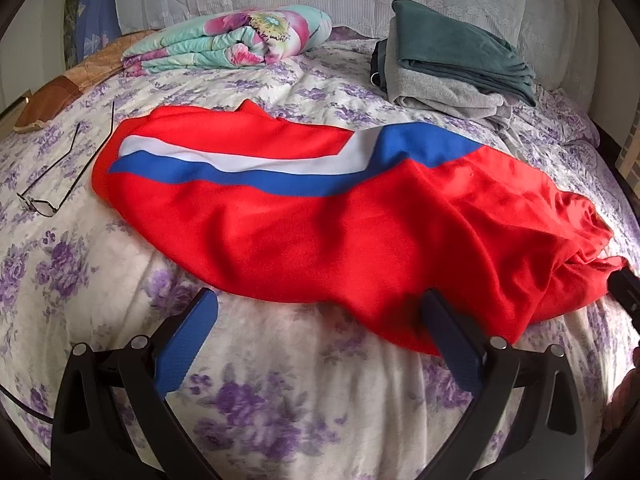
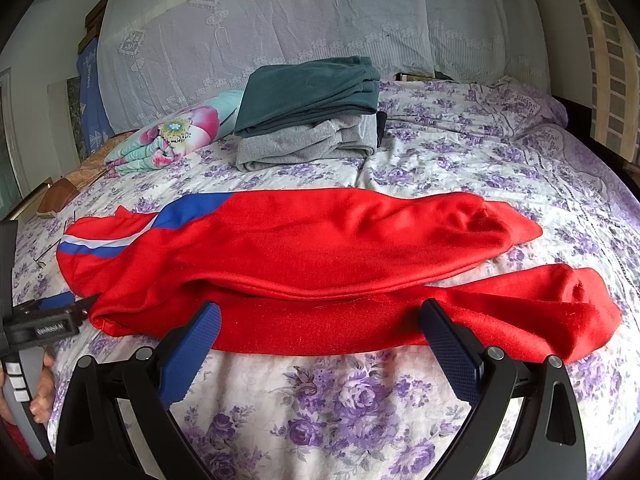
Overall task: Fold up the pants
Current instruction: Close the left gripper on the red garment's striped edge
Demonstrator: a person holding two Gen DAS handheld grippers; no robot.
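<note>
Red fleece pants (image 1: 340, 220) with a blue and white stripe lie spread across the middle of the bed's purple-flowered sheet (image 1: 280, 400), and every other thing sits around them. Beyond the pants, toward the lace-draped headboard (image 2: 300, 20), rests a stack of folded clothes (image 2: 308, 116), dark green on top of grey, well apart from the red cloth. Beside that stack lies a rolled floral quilt (image 1: 228, 42). Just beside the striped end of the pants lie wire-framed eyeglasses (image 1: 52, 184) with temples open, and farther out a brown leather case (image 1: 44, 104). Nothing lies on top of the pants. The left gripper (image 1: 320, 316) hovers at the near edge of the pants with its blue-padded fingers spread wide, the right-hand finger touching or overlapping the red hem, nothing clamped. The right gripper (image 2: 320, 320) likewise stands with fingers wide apart at the near edge, holding nothing. The left wrist view shows the glasses whole and the stripe clearly; the right wrist view shows only a sliver of the glasses but reveals both legs ending separately at the far end from the stripe, the nearer leg pulled forward, and the other handheld tool at its left margin.
</note>
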